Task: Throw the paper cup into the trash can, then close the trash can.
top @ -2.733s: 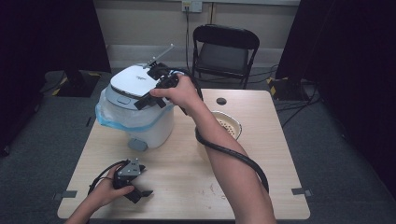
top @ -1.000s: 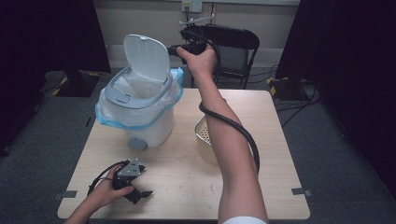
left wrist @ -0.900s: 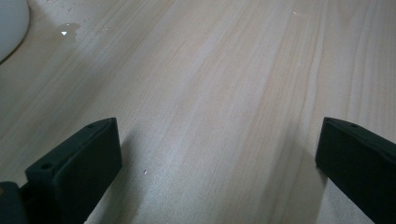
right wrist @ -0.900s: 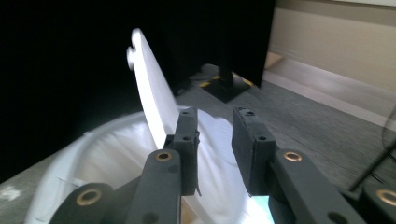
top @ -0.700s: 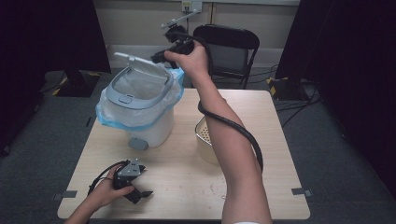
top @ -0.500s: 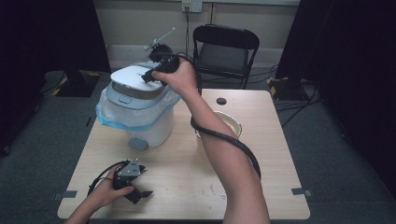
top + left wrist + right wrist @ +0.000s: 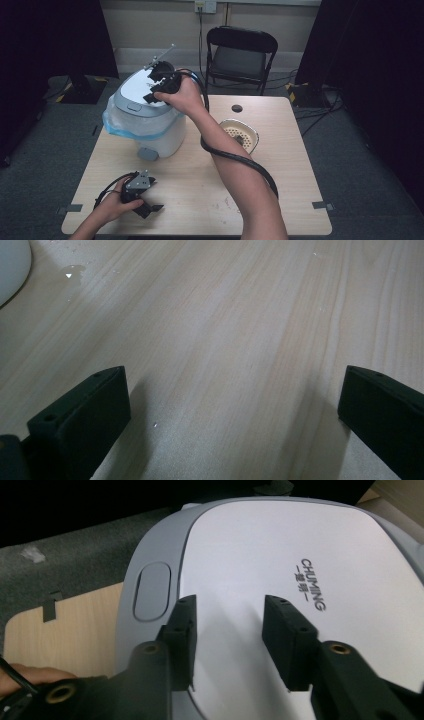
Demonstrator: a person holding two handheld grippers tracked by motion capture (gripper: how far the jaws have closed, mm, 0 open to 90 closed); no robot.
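On the bench [image 7: 210, 200], far left: rice cooker [image 7: 145, 120], lid [image 7: 280, 580] down | right gripper [image 7: 227, 615] over lid, jaws just parted, narrow, empty | left gripper [image 7: 145, 202] near edge; wide, empty

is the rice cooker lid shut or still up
Shut. The lid lies flat on the rice cooker, and the right tongs rest over its top with nothing between the jaws, which have just been opening.

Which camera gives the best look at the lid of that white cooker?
The right gripper view: the lid sits close up, closed, with its lettering and latch button readable. The high view shows it small, partly behind the hand. The left gripper view catches a white edge, perhaps the cooker's base.
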